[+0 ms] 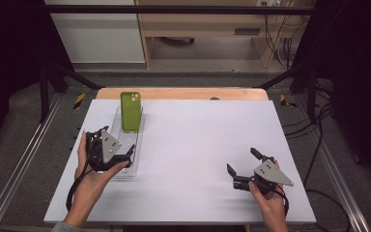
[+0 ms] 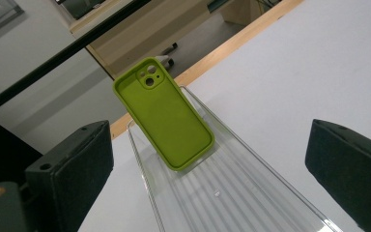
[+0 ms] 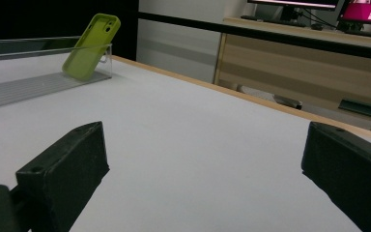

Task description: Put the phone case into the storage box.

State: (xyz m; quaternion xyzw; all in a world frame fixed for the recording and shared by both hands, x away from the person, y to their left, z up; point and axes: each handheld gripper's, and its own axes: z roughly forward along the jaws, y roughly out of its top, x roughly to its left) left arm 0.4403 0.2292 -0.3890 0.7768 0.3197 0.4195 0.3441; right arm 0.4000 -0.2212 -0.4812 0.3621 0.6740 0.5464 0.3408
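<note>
A lime-green phone case (image 1: 131, 111) leans upright against the far end of a clear ribbed plastic tray (image 1: 127, 166) on the left of the white tabletop (image 1: 198, 140). My left gripper (image 1: 117, 141) is at the tray's near end and is open. In the left gripper view, the phone case (image 2: 166, 116) and the tray (image 2: 232, 193) lie ahead between the wide-apart jaws of my left gripper (image 2: 212, 179). My right gripper (image 1: 243, 161) rests low near the front right, open and empty. The right gripper view looks across bare table from my right gripper (image 3: 207, 179) towards the phone case (image 3: 91, 46) in the tray (image 3: 24, 87).
A wooden strip (image 1: 183, 93) edges the table's far side. Beyond it stand wooden furniture (image 1: 198, 29) and a white cabinet (image 1: 101, 34). Metal rails (image 1: 24, 154) run along both sides, and cables (image 1: 319, 145) hang at the right.
</note>
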